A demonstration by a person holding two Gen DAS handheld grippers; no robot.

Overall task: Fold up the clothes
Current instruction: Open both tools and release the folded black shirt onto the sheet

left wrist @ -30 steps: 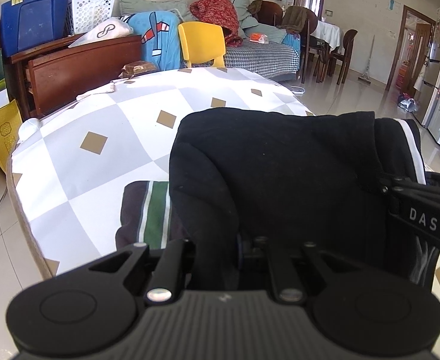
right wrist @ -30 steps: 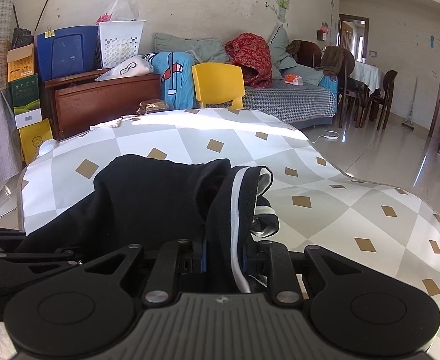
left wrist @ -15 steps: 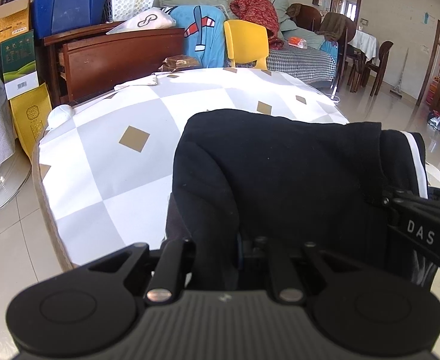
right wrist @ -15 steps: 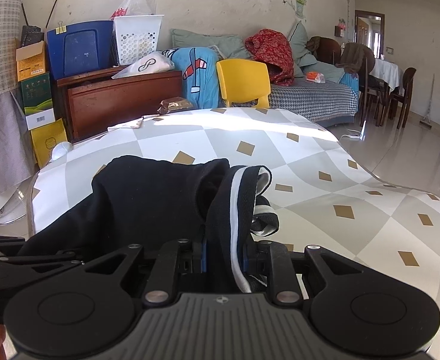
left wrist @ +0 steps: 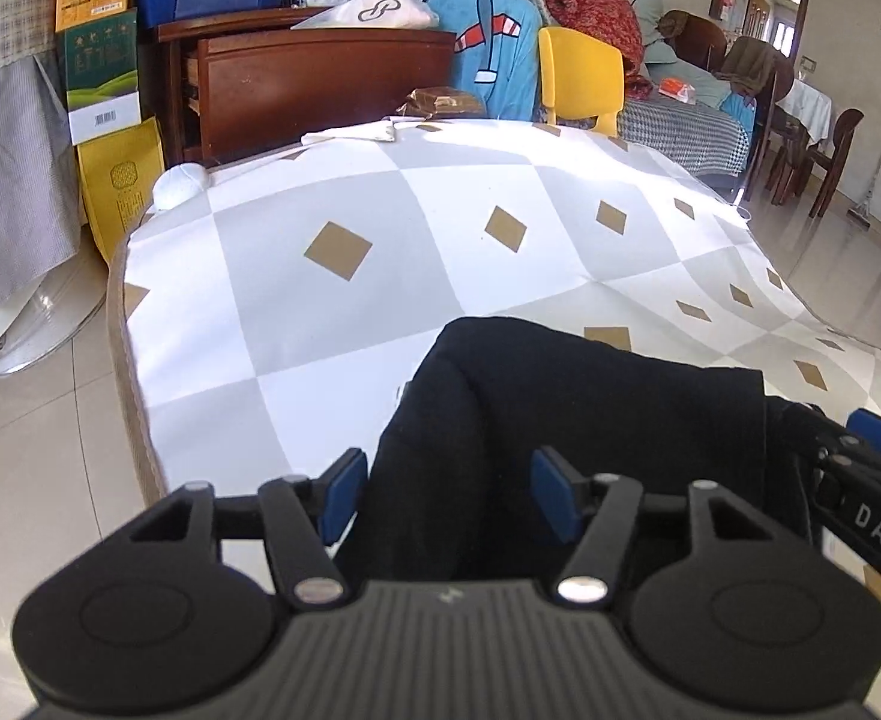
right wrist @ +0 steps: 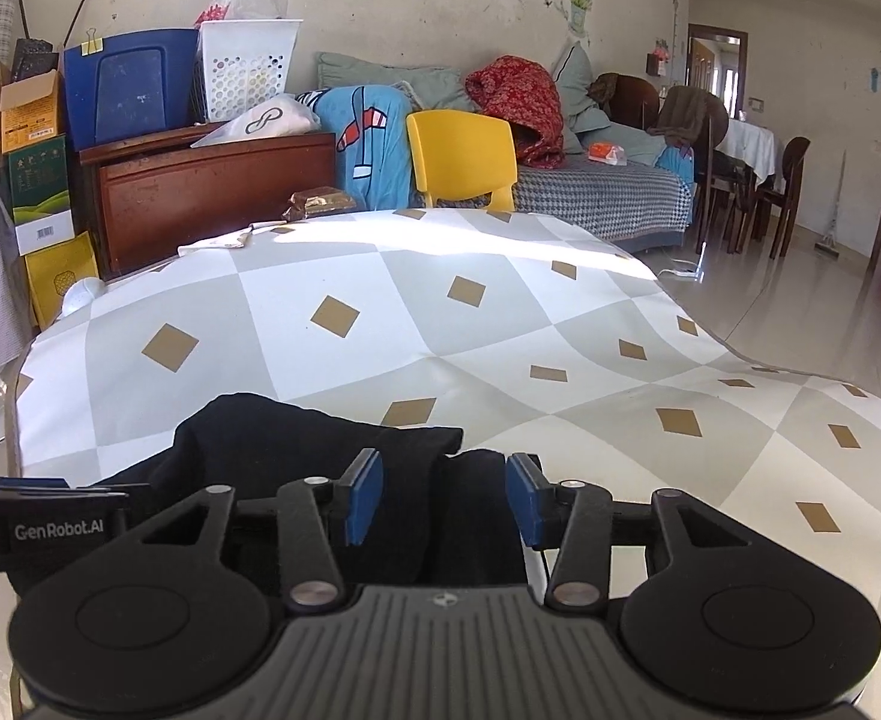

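A black garment lies bunched on the near edge of the diamond-patterned table. My left gripper straddles its left fold; the jaws are opening and the blue pads stand apart from the cloth between them. In the right wrist view the same black garment lies low on the table. My right gripper is over its right end, jaws opening, with a fold between the pads but not pinched. Each gripper shows at the edge of the other's view.
A yellow chair stands beyond the table's far edge. A wooden cabinet with boxes and a basket is at the back left, a sofa with heaped clothes behind. Small packets lie at the table's far edge. Tiled floor lies left and right.
Both grippers went from shut on the black garment to open. The garment, held up and filling the view before, now lies lower on the table, and more tabletop shows.
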